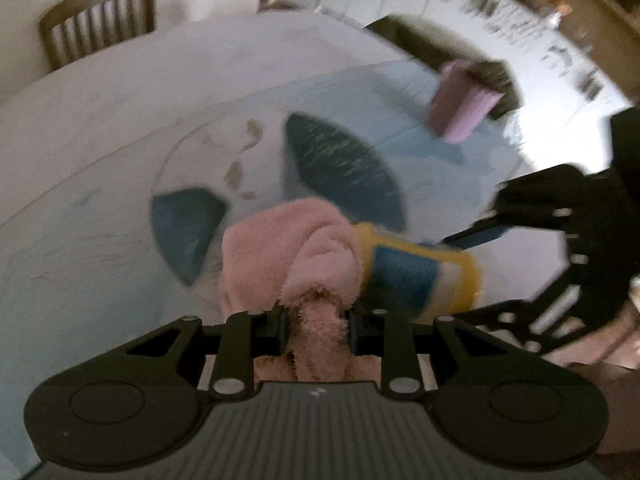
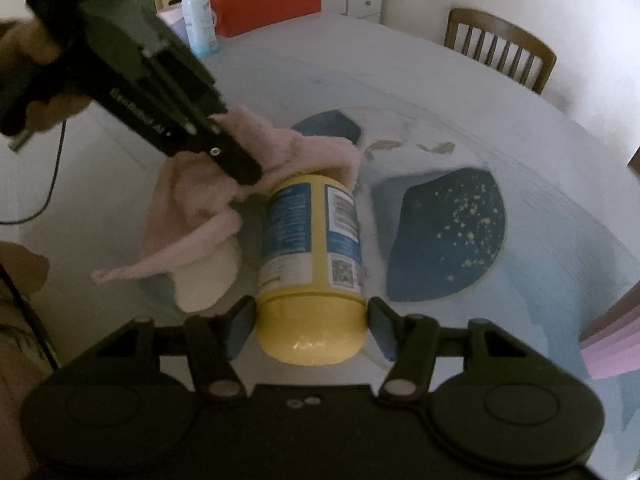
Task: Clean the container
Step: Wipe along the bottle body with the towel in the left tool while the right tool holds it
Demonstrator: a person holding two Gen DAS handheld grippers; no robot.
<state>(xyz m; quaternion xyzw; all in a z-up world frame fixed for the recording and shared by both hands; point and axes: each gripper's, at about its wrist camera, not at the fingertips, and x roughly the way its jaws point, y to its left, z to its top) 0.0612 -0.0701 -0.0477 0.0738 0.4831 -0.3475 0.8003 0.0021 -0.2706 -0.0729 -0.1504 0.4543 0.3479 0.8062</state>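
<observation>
A yellow container (image 2: 310, 264) with a blue and white label lies lengthwise between the fingers of my right gripper (image 2: 312, 320), which is shut on its base end. Its far end is covered by a pink fluffy cloth (image 2: 200, 200). My left gripper (image 1: 316, 320) is shut on that pink cloth (image 1: 288, 248), bunched against the container (image 1: 416, 272) mouth. From the right wrist view the left gripper (image 2: 236, 168) comes in from the upper left, held by a hand (image 2: 24, 40). The right gripper (image 1: 492, 224) shows at the right of the left wrist view.
Below lies a white table (image 2: 440, 92) with a glass turntable, dark blue mats (image 2: 448, 236) speckled with crumbs, and a light blue cloth (image 1: 420, 104). A pink box (image 1: 464, 100), a white bottle (image 2: 198, 20), a red box (image 2: 264, 0) and wooden chairs (image 2: 500, 48) stand around.
</observation>
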